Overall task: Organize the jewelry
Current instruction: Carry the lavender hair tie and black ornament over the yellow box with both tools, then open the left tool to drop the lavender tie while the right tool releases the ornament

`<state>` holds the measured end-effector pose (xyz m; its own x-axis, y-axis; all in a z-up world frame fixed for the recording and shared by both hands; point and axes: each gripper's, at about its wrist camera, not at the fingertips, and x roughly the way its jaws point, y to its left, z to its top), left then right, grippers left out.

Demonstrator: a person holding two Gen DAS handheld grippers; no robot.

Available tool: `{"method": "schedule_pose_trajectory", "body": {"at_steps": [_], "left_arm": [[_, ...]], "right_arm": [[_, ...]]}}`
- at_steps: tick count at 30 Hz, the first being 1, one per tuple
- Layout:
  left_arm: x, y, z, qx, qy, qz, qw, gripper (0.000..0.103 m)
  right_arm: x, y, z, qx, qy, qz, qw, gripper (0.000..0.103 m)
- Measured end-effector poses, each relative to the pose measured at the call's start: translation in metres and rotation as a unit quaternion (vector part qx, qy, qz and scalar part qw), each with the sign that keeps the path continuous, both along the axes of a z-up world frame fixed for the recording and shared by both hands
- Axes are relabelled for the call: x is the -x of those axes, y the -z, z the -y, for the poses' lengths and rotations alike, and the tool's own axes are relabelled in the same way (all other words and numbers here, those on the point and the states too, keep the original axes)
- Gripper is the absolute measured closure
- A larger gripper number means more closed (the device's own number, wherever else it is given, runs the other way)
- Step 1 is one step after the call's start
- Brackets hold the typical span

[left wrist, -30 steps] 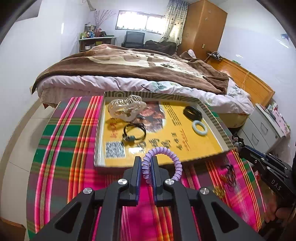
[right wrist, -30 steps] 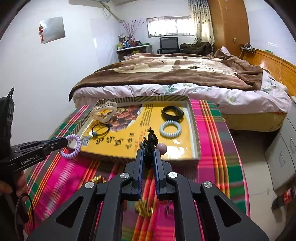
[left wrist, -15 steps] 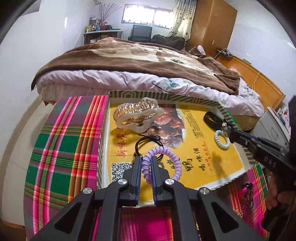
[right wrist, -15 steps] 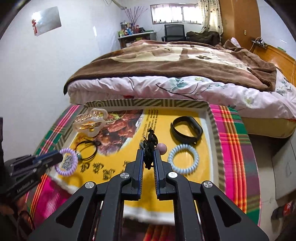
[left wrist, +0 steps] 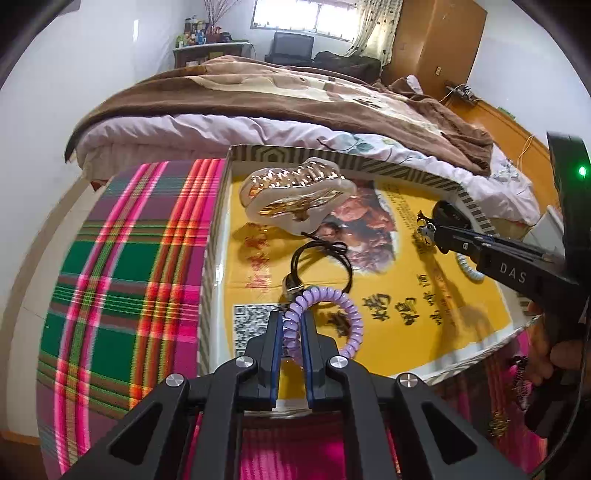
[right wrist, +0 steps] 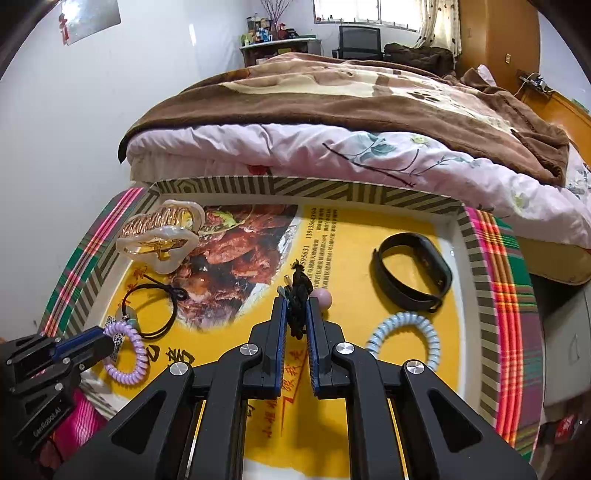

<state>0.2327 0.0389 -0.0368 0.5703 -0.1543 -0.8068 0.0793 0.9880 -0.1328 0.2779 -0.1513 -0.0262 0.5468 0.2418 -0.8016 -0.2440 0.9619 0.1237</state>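
Pale blue coil bracelet (left wrist: 468, 268) mostly hidden behind the right gripper (left wrist: 430, 230); plaid cloth (left wrist: 122, 280) motion-blurred.

A home bedroom: a bed (right wrist: 351, 122) under a brown blanket (right wrist: 332, 88), wardrobe (left wrist: 439, 40), curtained window (left wrist: 303, 14).

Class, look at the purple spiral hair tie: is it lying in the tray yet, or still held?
Held. The left claw is shut on the purple spiral hair tie, whose loop hangs free above the tray.
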Motion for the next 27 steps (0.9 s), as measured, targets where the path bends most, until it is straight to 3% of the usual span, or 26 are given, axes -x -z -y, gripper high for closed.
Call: {"method": "schedule_pose_trajectory", "body": {"at_steps": [10, 21, 27], "left_arm": [[0.002, 0.005, -0.001, -0.001, -0.005, -0.01, 0.9999, 0.091], [0.006, -0.001, 0.002, 0.003, -0.003, -0.007, 1.0, 0.058], [0.008, -0.005, 0.003, 0.003, -0.005, -0.004, 1.0, 0.048]], "right_arm": [[-0.003, 0.009, -0.007, 0.0, -0.006, -0.011, 1.0, 0.092], [-0.003, 0.011, -0.004, -0.01, 0.003, -0.015, 1.0, 0.085], [0.005, 0.003, 0.0, -0.017, 0.003, -0.008, 1.0, 0.073]]}}
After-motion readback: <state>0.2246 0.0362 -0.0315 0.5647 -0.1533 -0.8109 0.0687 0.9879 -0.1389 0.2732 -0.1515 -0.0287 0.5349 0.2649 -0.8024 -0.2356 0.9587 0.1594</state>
